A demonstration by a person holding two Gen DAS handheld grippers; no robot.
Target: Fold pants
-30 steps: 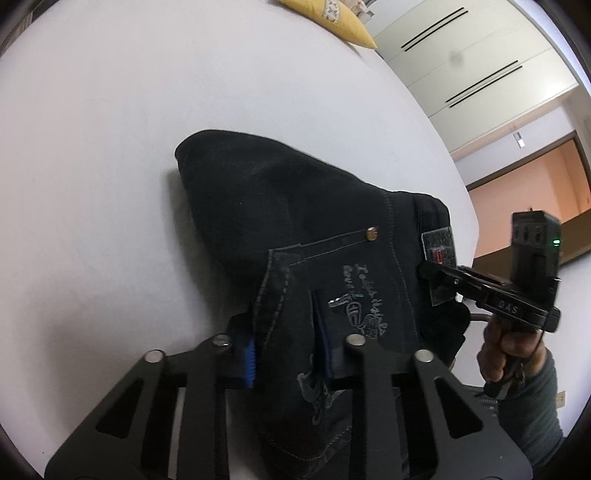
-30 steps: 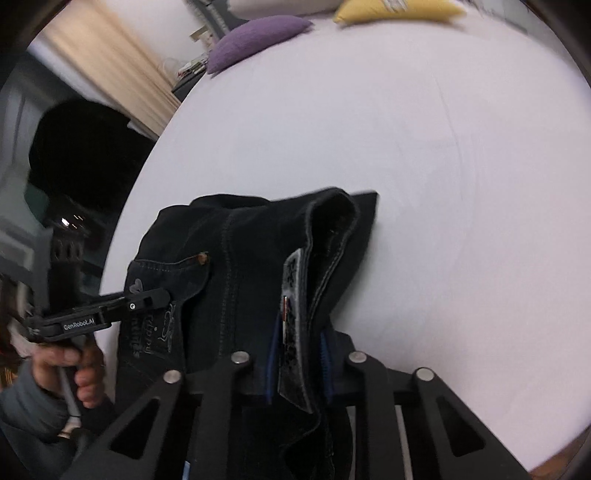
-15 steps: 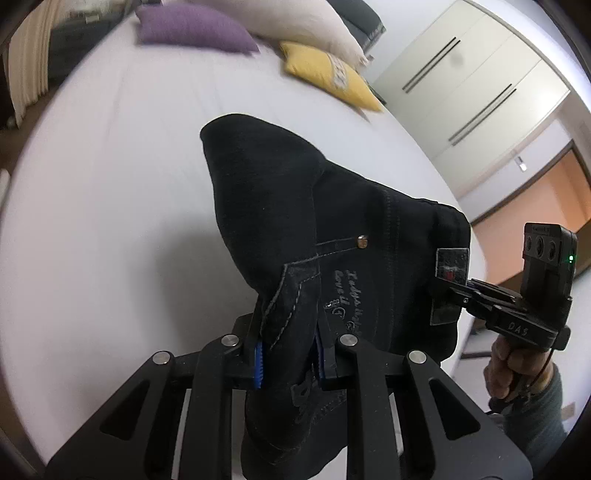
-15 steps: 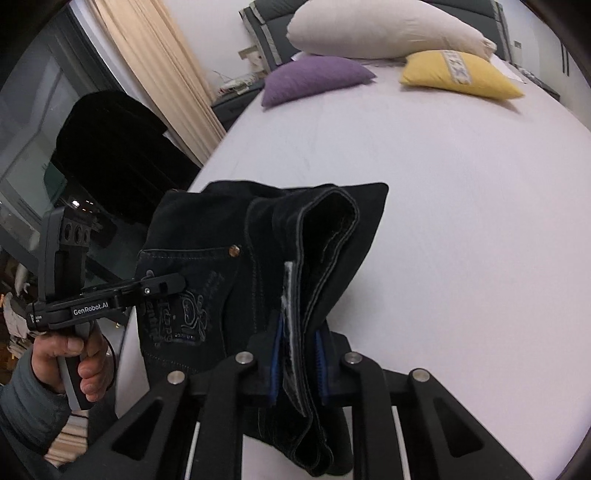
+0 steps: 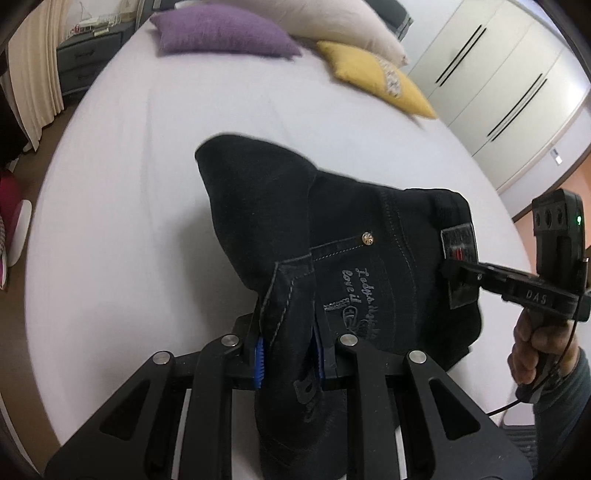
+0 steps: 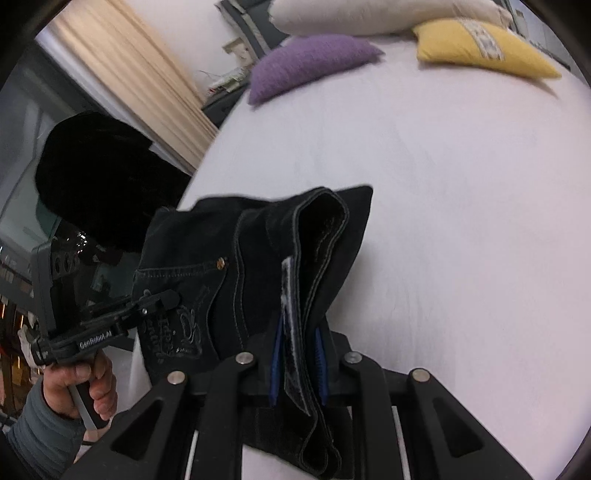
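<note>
White bed (image 5: 122,192) fills both views, with purple cushion (image 5: 225,31), yellow cushion (image 5: 373,77) and pale pillow (image 6: 369,13) at its far end. Folded black pants (image 5: 332,236) hang above the sheet, held at two edges. Left claw (image 5: 288,352) pinches the pocket side (blue pads tight on denim). Right claw (image 6: 298,363) is clamped on the waistband edge. Wardrobe doors (image 5: 498,85) behind.

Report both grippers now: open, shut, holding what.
Left gripper: shut on the black pants.
Right gripper: shut on the pants' folded waistband edge.
</note>
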